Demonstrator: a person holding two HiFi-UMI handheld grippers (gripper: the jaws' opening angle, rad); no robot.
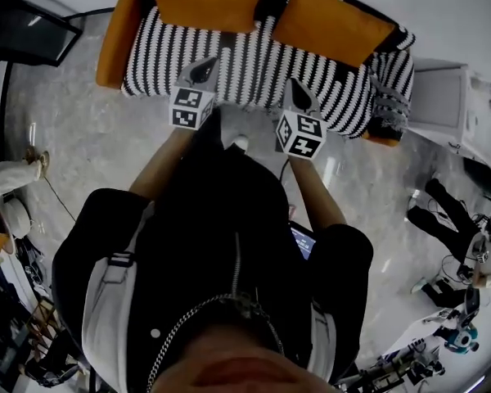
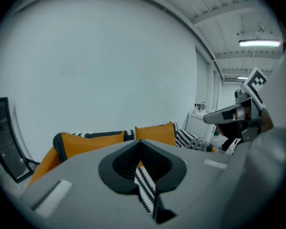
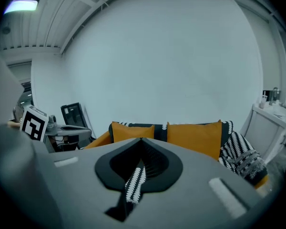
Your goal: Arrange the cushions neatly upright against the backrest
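The sofa (image 1: 254,68) and one orange cushion (image 1: 204,2) run off the top edge

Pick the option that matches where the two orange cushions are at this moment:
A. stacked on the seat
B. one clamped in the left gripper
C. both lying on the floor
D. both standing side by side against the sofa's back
D: the left orange cushion and the right orange cushion stand side by side against the back of the striped sofa, while the left gripper and the right gripper are shut on nothing.
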